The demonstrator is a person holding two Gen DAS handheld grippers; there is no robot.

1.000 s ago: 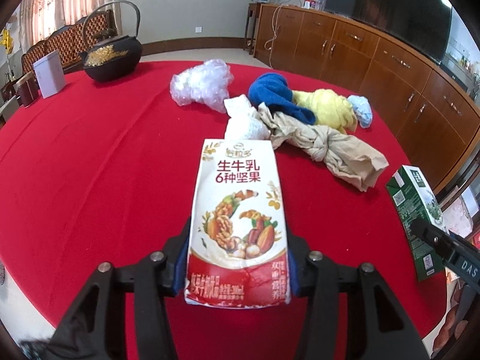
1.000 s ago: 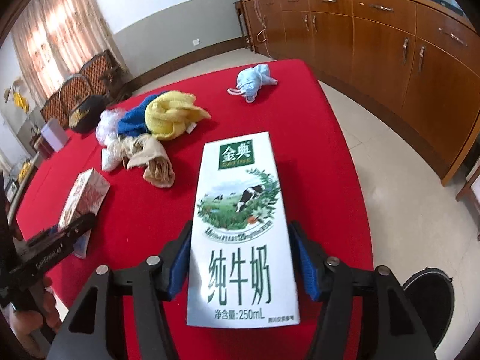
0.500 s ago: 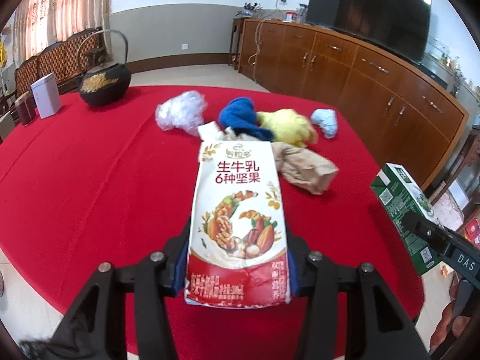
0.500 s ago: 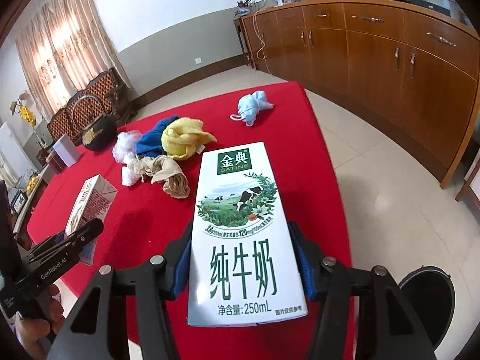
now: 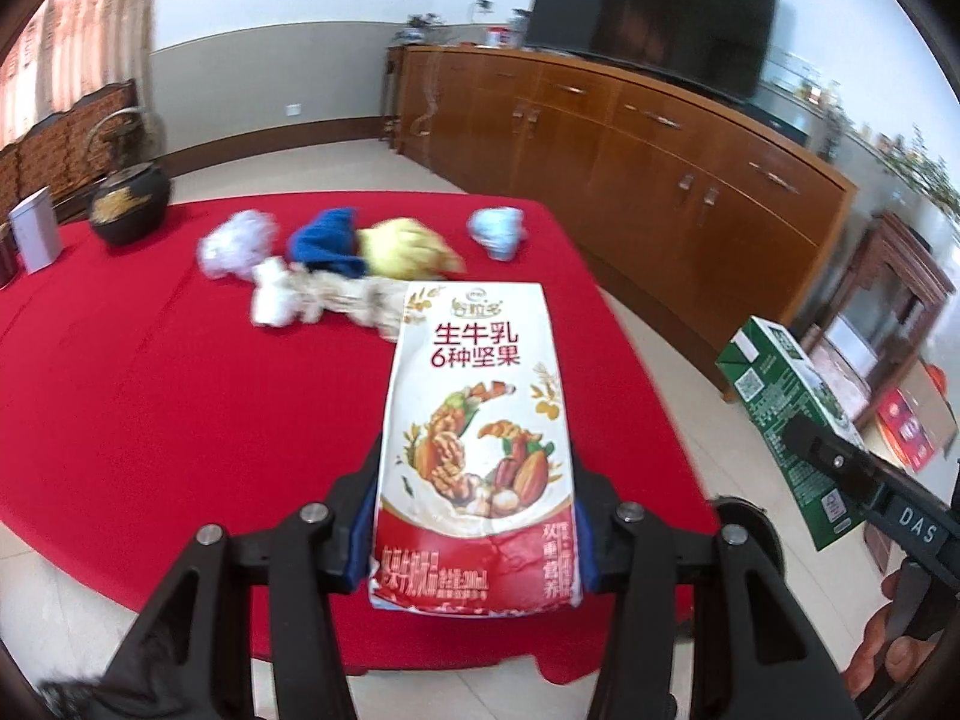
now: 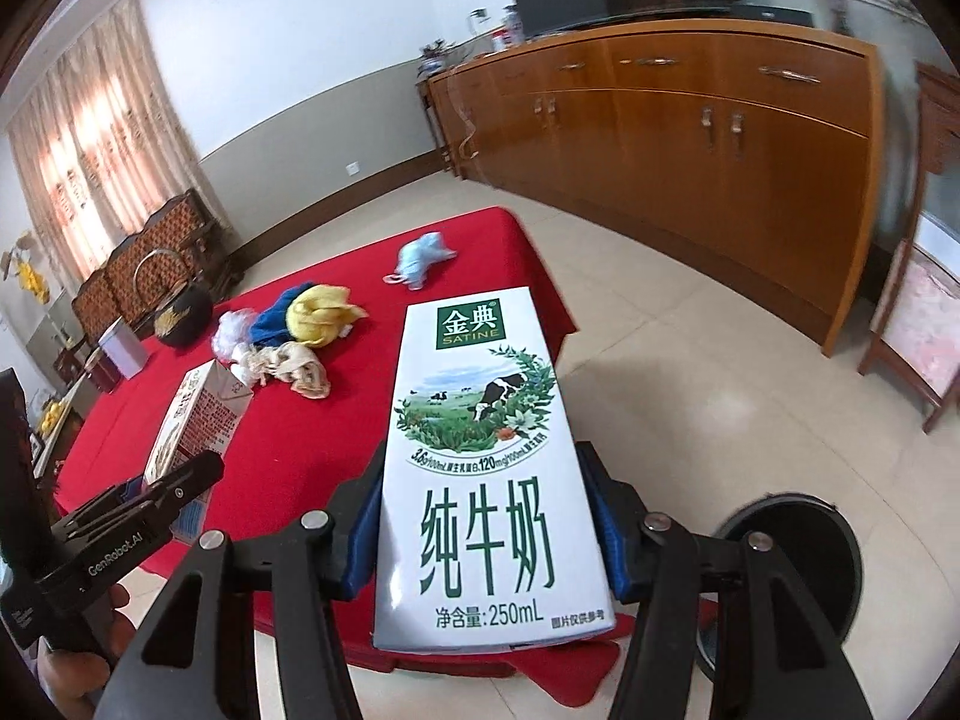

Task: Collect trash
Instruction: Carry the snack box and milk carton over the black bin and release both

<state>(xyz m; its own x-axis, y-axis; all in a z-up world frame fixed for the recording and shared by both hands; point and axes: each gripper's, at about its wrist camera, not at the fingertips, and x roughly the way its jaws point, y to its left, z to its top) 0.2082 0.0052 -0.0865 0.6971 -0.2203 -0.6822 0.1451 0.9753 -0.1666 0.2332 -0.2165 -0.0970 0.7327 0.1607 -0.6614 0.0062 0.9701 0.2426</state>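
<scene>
We hold a carton in each hand-held gripper; our left hand-held gripper (image 5: pixel 477 534) is clamped on the red-and-white nut milk carton (image 5: pixel 477 450), its blue pads pressed to both sides; our right hand-held gripper (image 6: pixel 486 531) grips the white-and-green milk carton (image 6: pixel 486 480) the same way; both cartons hang above the near edge of the red surface (image 5: pixel 180 390), over its corner and the tiled floor (image 6: pixel 720 372); on the surface, well apart from the cartons, lie a crumpled plastic wad (image 5: pixel 237 243), a blue cloth (image 5: pixel 327 240), a yellow cloth (image 5: pixel 411 246), a beige knotted cloth (image 5: pixel 336 300) and a pale blue mask (image 5: pixel 498 231); a round black bin (image 6: pixel 798 564) sits on the floor beside our right hand-held gripper.
</scene>
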